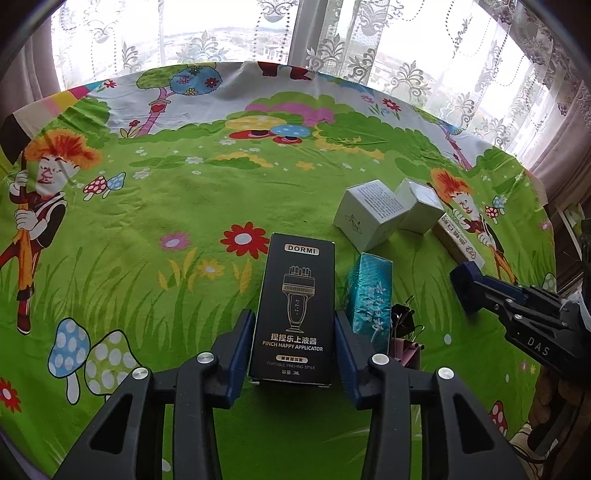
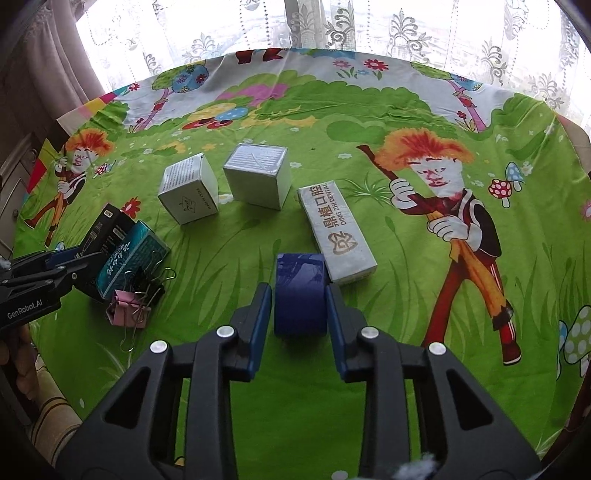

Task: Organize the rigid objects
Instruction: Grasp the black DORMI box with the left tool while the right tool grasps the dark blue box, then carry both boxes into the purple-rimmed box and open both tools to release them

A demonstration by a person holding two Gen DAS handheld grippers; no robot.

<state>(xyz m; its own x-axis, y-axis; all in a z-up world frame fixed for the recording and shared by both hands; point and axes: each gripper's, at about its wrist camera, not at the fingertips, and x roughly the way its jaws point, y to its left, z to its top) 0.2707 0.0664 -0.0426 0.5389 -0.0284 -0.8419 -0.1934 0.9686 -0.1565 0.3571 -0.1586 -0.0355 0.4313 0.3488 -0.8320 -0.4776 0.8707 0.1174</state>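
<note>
Bright window [image 1: 229, 33] behind lace curtains [image 1: 406, 55]

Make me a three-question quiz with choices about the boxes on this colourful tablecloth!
1. What sits between the fingers of the right gripper? A. blue box B. pink clip C. teal box
2. How many white cube boxes are there? A. one B. two C. four
3. The long white box is: A. standing up B. lying flat C. torn open

Answers: A, the blue box fills the gap between the fingers; B, two cubes sit side by side; B, its broad printed face points up.
</note>
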